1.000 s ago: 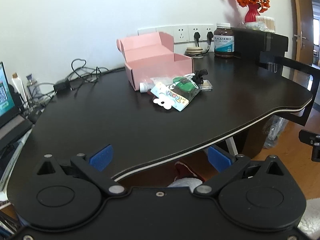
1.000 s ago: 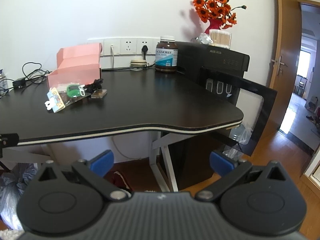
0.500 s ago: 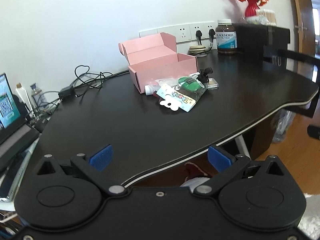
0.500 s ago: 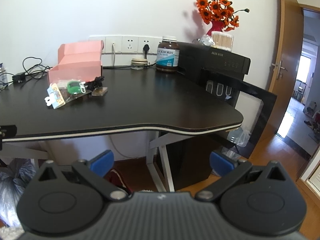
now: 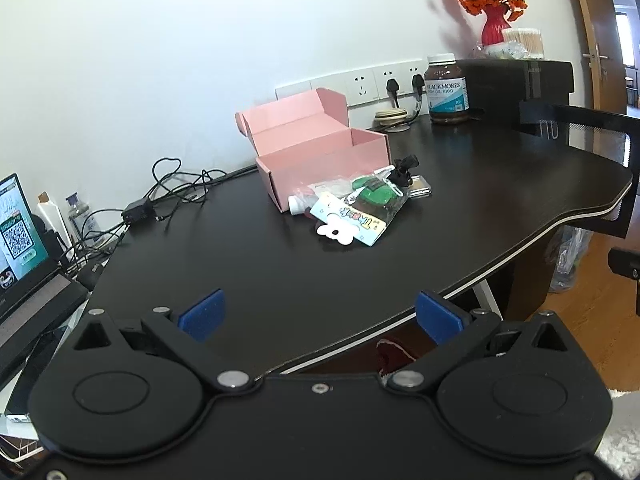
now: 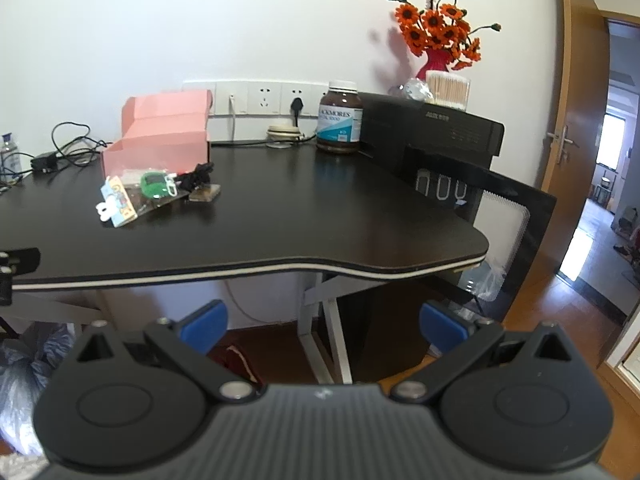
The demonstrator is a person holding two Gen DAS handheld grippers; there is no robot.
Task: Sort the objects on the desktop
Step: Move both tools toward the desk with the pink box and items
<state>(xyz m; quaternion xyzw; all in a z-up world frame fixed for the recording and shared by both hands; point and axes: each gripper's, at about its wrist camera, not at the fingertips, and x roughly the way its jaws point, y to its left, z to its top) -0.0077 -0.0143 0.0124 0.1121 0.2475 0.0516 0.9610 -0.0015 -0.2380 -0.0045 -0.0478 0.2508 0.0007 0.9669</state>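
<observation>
An open pink cardboard box point(image 5: 320, 152) stands on the black desk point(image 5: 240, 264), also in the right wrist view point(image 6: 160, 140). A pile of small items lies in front of it: a colourful card packet point(image 5: 352, 220), a green toy in a clear bag point(image 5: 378, 194), a black clip point(image 5: 404, 168), a small flat tile point(image 5: 420, 188). The pile also shows in the right wrist view point(image 6: 152, 192). My left gripper point(image 5: 320, 316) is open and empty over the desk's near edge. My right gripper point(image 6: 324, 324) is open and empty, below and in front of the desk edge.
A brown supplement bottle point(image 5: 446, 88) and wall sockets point(image 5: 384, 84) stand at the back. A black case point(image 6: 432, 128) carries a red vase of orange flowers point(image 6: 436, 40). Cables point(image 5: 172, 184) and a laptop point(image 5: 20, 240) are at the left. A door point(image 6: 572, 120) is at the right.
My left gripper has moved up and over the desk's near edge, closer to the pile. My right gripper has risen slightly. Both stay open.
</observation>
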